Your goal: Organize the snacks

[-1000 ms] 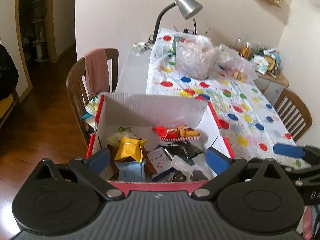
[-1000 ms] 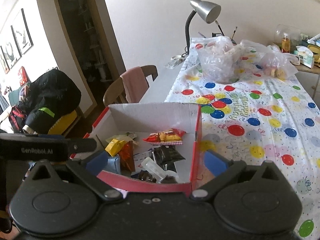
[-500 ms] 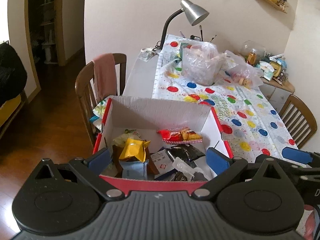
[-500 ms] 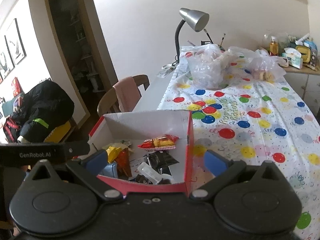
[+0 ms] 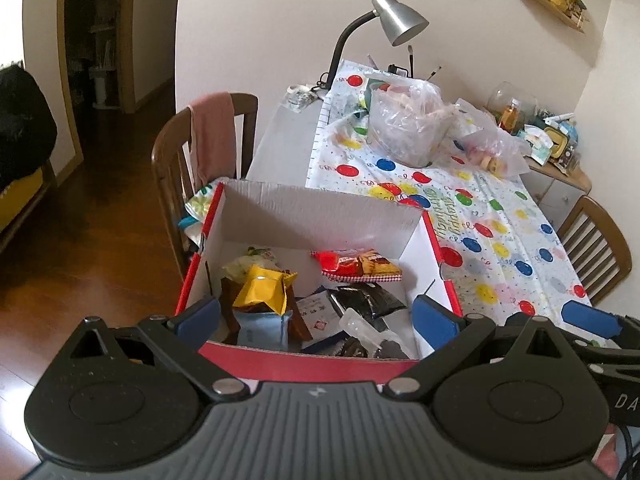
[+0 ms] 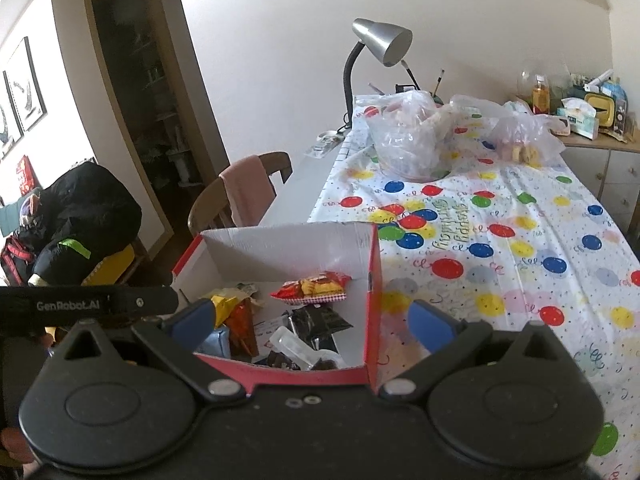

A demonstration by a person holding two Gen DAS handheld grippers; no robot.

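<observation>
with both grippers (image 5: 316, 316) (image 6: 310, 322) spread wide and empty above the snack box (image 5: 320, 208), risks snagging its cardboard rim on descent.

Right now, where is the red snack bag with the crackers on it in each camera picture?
Left wrist view: the red snack bag lies inside the cardboard box, near its back wall, a little right of centre.
Right wrist view: the red snack bag lies in the box too, left of the picture's centre, close to the box's right wall.
Shared landmark: the silver desk lamp at the table's far end.
</observation>
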